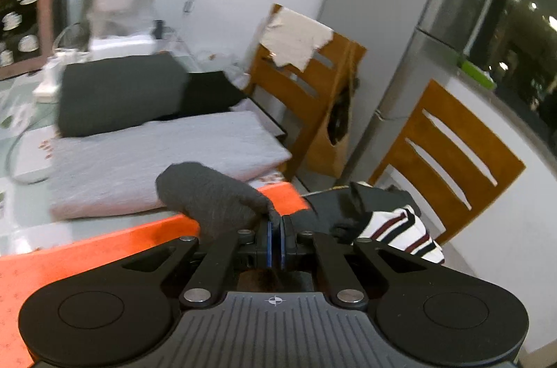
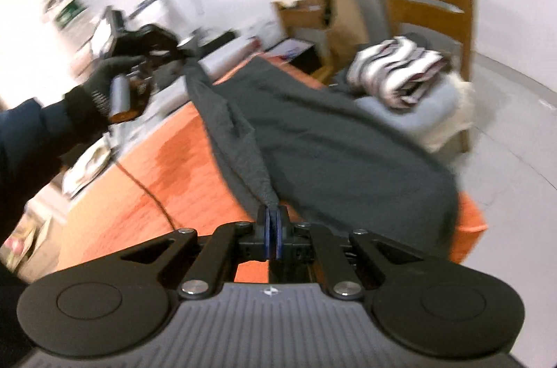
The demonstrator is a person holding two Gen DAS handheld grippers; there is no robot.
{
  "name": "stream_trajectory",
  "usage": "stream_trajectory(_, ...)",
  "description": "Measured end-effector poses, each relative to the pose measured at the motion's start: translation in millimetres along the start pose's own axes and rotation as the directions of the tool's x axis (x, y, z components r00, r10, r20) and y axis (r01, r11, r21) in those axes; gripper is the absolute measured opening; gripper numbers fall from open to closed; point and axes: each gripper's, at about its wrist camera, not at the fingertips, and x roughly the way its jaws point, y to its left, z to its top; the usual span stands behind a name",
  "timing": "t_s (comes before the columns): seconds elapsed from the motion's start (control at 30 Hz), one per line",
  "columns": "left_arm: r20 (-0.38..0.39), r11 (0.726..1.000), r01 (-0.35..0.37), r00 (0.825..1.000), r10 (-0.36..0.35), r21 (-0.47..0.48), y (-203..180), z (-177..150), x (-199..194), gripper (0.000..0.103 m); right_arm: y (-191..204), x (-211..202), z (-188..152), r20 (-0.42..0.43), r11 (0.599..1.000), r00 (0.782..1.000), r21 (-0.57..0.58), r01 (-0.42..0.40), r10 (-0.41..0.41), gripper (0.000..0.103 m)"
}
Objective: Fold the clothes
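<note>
Two folded garments sit at the left of the left wrist view: a dark grey folded one point(image 1: 118, 93) stacked on a light grey folded one point(image 1: 153, 166). Two wooden chairs stand to the right, the far chair point(image 1: 306, 82) draped with a white cloth point(image 1: 296, 37), the near chair point(image 1: 449, 159) holding a striped garment point(image 1: 400, 232). One dark grey garment point(image 2: 330, 145) lies spread over the orange table cover point(image 2: 139, 187), reaching toward the near chair. The left gripper point(image 1: 276, 223) is clamped on a bunched corner of that garment, which bulges just ahead and left of the pads. The right gripper point(image 2: 273, 218) pinches another edge, the cloth stretching taut up-left to the left gripper in the gloved left hand point(image 2: 104, 82).
</note>
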Motion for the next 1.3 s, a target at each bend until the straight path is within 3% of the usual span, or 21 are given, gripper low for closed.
stream_trajectory(0.17,-0.047,0.998,-0.020,0.999,0.023,0.062,-33,-8,47,0.010,-46,22,11,-0.007,0.994,0.994,0.029,0.106,-0.105,0.005)
stream_trajectory(0.27,-0.040,0.995,-0.005,0.999,0.009,0.099,-43,-14,61,0.018,-60,41,10,-0.029,0.987,0.987,-0.005,0.160,-0.160,0.005)
stream_trajectory(0.33,-0.031,0.994,0.022,0.999,-0.019,0.105,-46,-15,66,0.040,-66,53,8,-0.038,0.979,0.979,-0.040,0.199,-0.201,0.007)
stream_trajectory(0.4,-0.028,0.996,0.050,0.998,-0.048,0.075,-42,-12,63,0.045,-65,63,6,-0.038,0.964,0.965,-0.083,0.254,-0.258,0.013)
stream_trajectory(0.53,-0.038,0.996,0.063,0.997,-0.061,0.059,-29,-6,51,0.046,-54,65,2,-0.003,0.921,0.937,-0.184,0.344,-0.351,0.029)
stream_trajectory(0.63,-0.051,0.997,0.061,0.997,-0.058,0.053,-16,-2,41,0.046,-42,60,2,0.033,0.906,0.928,-0.208,0.369,-0.370,0.035)
stream_trajectory(0.73,-0.064,0.998,0.048,0.997,-0.045,0.032,3,0,30,0.045,-28,51,1,0.056,0.904,0.930,-0.221,0.366,-0.363,0.035)
stream_trajectory(0.9,-0.091,0.999,0.036,0.995,-0.039,-0.028,28,3,32,0.044,-3,45,-2,0.033,0.925,0.955,-0.238,0.295,-0.296,0.035)
stream_trajectory(1.1,-0.118,0.997,0.044,0.992,-0.051,-0.061,25,-1,52,0.038,28,62,-10,-0.023,0.938,0.978,-0.289,0.191,-0.206,0.035)
stream_trajectory(1.3,-0.141,0.997,0.061,0.988,-0.068,-0.054,14,-10,65,0.038,60,102,-10,-0.034,0.905,0.985,-0.402,0.141,-0.168,0.035)
